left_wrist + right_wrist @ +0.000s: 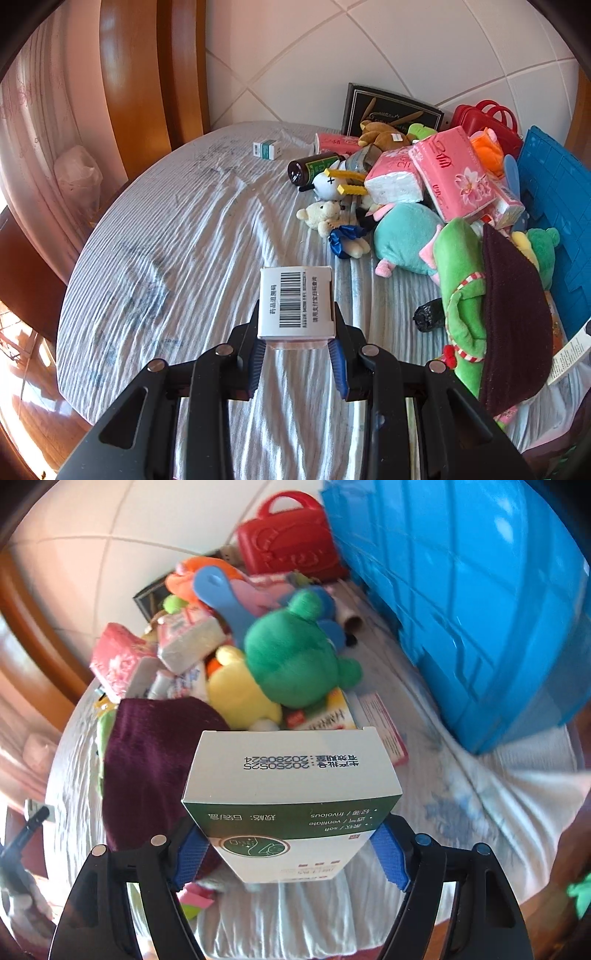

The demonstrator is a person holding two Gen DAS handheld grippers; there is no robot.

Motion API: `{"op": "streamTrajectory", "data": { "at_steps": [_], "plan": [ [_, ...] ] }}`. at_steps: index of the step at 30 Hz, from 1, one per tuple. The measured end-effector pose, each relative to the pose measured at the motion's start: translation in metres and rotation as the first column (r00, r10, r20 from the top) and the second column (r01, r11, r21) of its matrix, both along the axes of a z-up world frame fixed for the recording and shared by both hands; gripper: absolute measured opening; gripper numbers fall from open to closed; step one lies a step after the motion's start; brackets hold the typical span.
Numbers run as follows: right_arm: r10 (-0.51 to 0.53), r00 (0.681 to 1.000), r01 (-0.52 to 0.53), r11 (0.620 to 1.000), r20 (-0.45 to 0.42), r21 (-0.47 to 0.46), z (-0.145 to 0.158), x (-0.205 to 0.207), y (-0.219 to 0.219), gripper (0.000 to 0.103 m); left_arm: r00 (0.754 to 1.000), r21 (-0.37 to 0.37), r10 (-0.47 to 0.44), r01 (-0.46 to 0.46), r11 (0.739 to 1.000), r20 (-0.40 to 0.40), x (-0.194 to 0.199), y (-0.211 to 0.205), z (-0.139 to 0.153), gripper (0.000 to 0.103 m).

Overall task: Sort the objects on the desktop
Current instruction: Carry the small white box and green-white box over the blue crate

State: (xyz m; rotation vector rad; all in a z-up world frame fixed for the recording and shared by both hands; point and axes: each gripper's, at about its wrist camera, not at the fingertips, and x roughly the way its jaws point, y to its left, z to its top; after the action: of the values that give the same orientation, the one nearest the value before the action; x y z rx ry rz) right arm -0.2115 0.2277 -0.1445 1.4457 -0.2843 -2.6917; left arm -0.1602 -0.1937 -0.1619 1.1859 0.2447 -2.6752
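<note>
The right wrist view is smeared with motion: the blue crate (461, 602), red case (291, 539) and green plush (295, 653) have soft edges. The green-and-white box (291, 801) hides the worktop's near middle, and its lower print is too blurred to read. In the left wrist view the dark cloth (513, 332) covers part of the green toy (461, 295), and a white tag (569, 354) is cut off at the right edge. Pile items under the pink packs (454, 173) cannot be told.
</note>
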Motion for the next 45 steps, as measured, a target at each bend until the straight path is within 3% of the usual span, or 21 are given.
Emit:
{"op": "streamTrajectory", "data": {
  "at_steps": [7, 13, 18, 21, 27, 31, 38, 42, 45],
  "plan": [
    [0.082, 0.988, -0.073, 0.995, -0.129, 0.069, 0.053, -0.013, -0.021, 0.077, 0.993, -0.018, -0.076, 0.075, 0.997, -0.092, -0.013, 0.039, 0.045, 0.030],
    [0.127, 0.959, -0.110, 0.991, -0.253, 0.077, 0.112, -0.026, -0.020, 0.077, 0.967, -0.055, -0.177, 0.169, 0.984, -0.184, -0.035, 0.096, 0.094, 0.030],
    [0.141, 0.916, -0.119, 0.990, -0.375, 0.080, 0.170, -0.029, 0.001, 0.077, 0.929, -0.094, -0.267, 0.251, 0.963, -0.255, -0.056, 0.161, 0.135, 0.030],
    [0.136, 0.886, -0.106, 0.990, -0.443, 0.091, 0.202, -0.029, 0.020, 0.077, 0.898, -0.080, -0.330, 0.320, 0.944, -0.293, -0.068, 0.204, 0.157, 0.030],
    [0.059, 0.839, -0.004, 0.995, -0.542, 0.102, 0.251, -0.032, 0.088, 0.077, 0.826, -0.110, -0.448, 0.438, 0.892, -0.342, -0.092, 0.311, 0.192, 0.030],
    [0.003, 0.821, 0.084, 0.988, -0.571, 0.126, 0.265, -0.036, 0.143, 0.077, 0.766, -0.149, -0.529, 0.512, 0.846, -0.365, -0.101, 0.389, 0.211, 0.030],
    [-0.072, 0.823, 0.196, 0.967, -0.563, 0.163, 0.267, -0.036, 0.244, 0.077, 0.673, -0.203, -0.634, 0.608, 0.767, -0.382, -0.107, 0.504, 0.238, 0.030],
    [-0.098, 0.838, 0.229, 0.956, -0.537, 0.184, 0.256, -0.041, 0.288, 0.077, 0.638, -0.224, -0.684, 0.653, 0.724, -0.353, -0.107, 0.558, 0.243, 0.030],
    [-0.112, 0.853, 0.239, 0.952, -0.510, 0.190, 0.243, -0.047, 0.313, 0.077, 0.634, -0.240, -0.713, 0.674, 0.699, -0.299, -0.109, 0.588, 0.239, 0.030]
  ]
}}
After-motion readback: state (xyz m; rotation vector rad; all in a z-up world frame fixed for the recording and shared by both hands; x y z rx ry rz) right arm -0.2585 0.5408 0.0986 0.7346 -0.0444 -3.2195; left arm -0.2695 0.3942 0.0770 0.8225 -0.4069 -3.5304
